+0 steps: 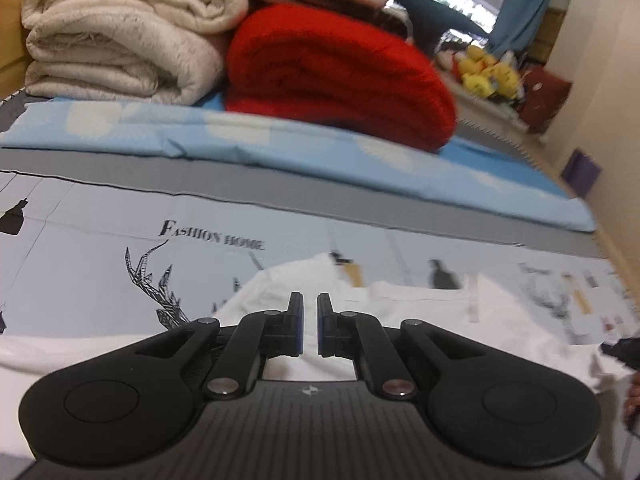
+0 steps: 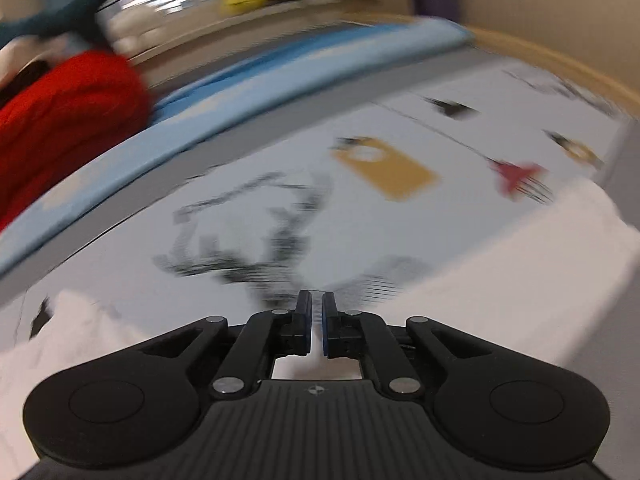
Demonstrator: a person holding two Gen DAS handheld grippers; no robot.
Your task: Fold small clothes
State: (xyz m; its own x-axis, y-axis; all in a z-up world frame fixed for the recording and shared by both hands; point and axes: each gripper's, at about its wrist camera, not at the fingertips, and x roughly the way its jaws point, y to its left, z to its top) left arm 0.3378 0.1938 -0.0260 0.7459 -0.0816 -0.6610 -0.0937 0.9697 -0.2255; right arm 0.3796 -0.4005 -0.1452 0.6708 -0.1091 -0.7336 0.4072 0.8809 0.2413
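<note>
While two grippers close, one white garment (image 1: pixel 420 304)

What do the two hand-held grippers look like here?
Both are alike: the left hand-held gripper and right hand-held gripper are matte black, with ribbed bodies bearing a small star-like emblem, rounded side lobes, silver pivot pins, and blue-padded fingers. No cables or sleeves show.
</note>
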